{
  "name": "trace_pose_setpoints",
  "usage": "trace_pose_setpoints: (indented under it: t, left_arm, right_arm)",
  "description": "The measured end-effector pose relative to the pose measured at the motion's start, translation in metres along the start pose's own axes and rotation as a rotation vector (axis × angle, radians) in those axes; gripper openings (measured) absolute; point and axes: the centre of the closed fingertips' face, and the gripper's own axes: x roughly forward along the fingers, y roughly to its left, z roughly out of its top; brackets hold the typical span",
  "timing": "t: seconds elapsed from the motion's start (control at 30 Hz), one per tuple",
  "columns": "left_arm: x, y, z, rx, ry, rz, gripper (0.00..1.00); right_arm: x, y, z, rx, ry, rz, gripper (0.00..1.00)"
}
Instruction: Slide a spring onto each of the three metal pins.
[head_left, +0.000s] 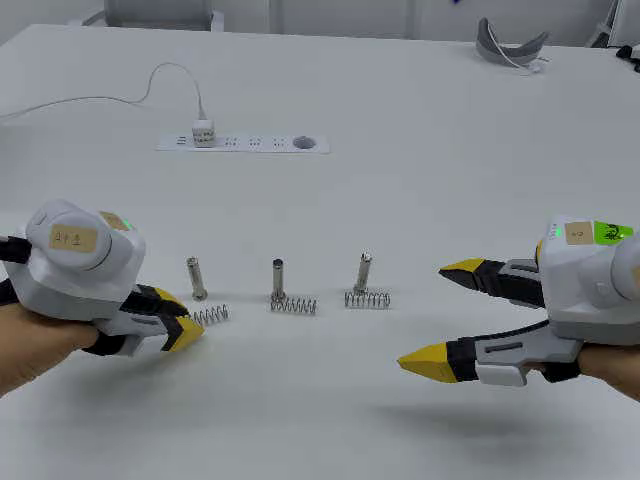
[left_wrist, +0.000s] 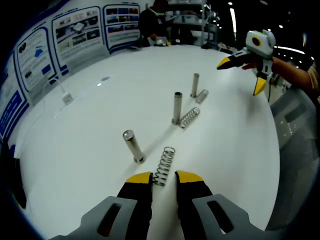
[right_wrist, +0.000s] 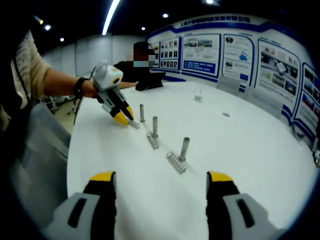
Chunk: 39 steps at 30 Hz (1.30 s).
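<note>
In the head view, the left gripper (head_left: 186, 330) is sitting low on the table (head_left: 320, 420), jaws narrowed, aiming right at the left spring (head_left: 210, 316), which is lying flat just in front of the left pin (head_left: 196, 278). The right gripper (head_left: 440, 315) is hovering wide spread, well apart on the right.

In the left gripper view, the spring's long axis is running straight away from the jaws, its near end between them, seemingly not pinched.

In the right gripper view, the row is lying far ahead, so the left gripper is nearer.
</note>
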Motion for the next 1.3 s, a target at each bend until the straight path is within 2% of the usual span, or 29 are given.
trace_pose_setpoints:
  t: [0.23, 0.37, 0.73, 0.9, 1.13, 1.3]
  left_arm:
    - [0.001, 0.001, 0.000, 0.026, 0.007, 0.013, 0.12]
    - [0.003, 0.000, -0.006, 0.053, 0.023, 0.019, 0.12]
    - [0.000, 0.002, -0.004, 0.045, 0.009, 0.019, 0.10]
    - [-0.004, -0.004, 0.005, 0.047, -0.014, 0.007, 0.10]
    - [-0.007, -0.021, 0.014, 0.081, -0.041, -0.021, 0.10]
    - [-0.010, -0.030, 0.021, 0.089, -0.070, -0.037, 0.10]
  right_arm:
    - [0.000, 0.000, 0.001, 0.001, -0.001, -0.001, 0.75]
    - [0.000, 0.000, 0.000, 0.000, -0.001, -0.002, 0.75]
    - [0.000, 0.001, 0.003, -0.004, -0.004, -0.001, 0.73]
    - [0.000, 0.002, 0.004, -0.002, 0.000, 0.005, 0.67]
    - [-0.001, 0.004, 0.011, -0.022, -0.007, 0.004, 0.56]
    - [0.002, 0.007, 0.012, -0.027, 0.002, 0.019, 0.55]
